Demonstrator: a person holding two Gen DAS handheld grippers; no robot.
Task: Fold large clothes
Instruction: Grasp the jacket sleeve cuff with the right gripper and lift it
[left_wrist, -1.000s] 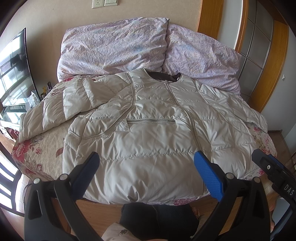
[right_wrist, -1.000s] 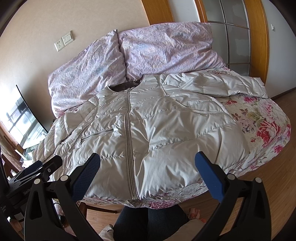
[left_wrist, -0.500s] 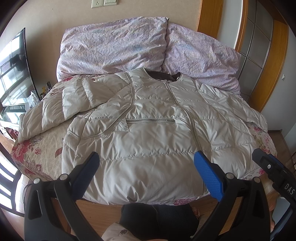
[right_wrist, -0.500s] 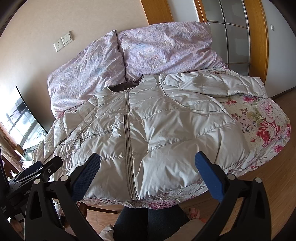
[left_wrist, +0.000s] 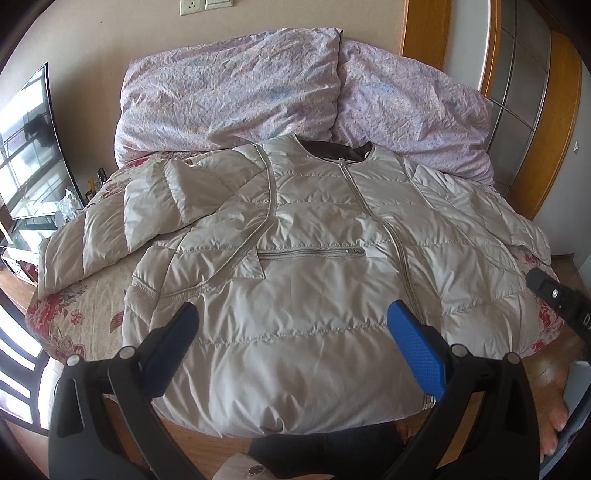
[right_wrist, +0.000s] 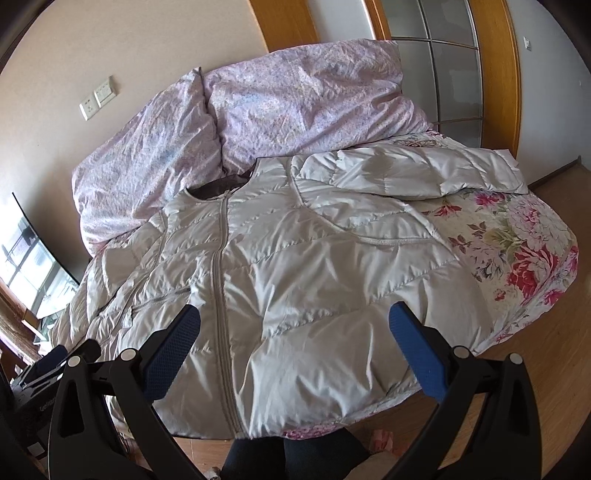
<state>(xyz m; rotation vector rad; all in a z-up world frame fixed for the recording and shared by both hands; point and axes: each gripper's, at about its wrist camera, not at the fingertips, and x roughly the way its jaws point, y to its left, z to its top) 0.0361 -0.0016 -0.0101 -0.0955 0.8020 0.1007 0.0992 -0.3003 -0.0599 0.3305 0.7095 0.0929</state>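
A pale grey quilted down jacket (left_wrist: 303, 266) (right_wrist: 295, 266) lies front up and zipped on a floral bed, collar toward the pillows, hem at the near edge. Its left sleeve (left_wrist: 122, 221) stretches out to the left; the other sleeve (right_wrist: 417, 173) lies spread to the right. My left gripper (left_wrist: 293, 343) hovers open above the hem, nothing between its blue pads. In the right wrist view my right gripper (right_wrist: 293, 343) is likewise open over the hem near the zipper (right_wrist: 221, 295). The right gripper's tip (left_wrist: 557, 299) shows at the right edge of the left wrist view.
Two lilac pillows (left_wrist: 236, 92) (right_wrist: 295, 92) lean against the wall behind the jacket. The floral bedspread (right_wrist: 517, 251) shows at the right and front left (left_wrist: 74, 314). A television (left_wrist: 26, 147) stands left of the bed, a wood-framed door (right_wrist: 461, 74) to the right. A person's dark-trousered legs (right_wrist: 295, 458) stand at the foot.
Both views have shifted only slightly; the jacket lies as before and both grippers have stayed open above the hem.
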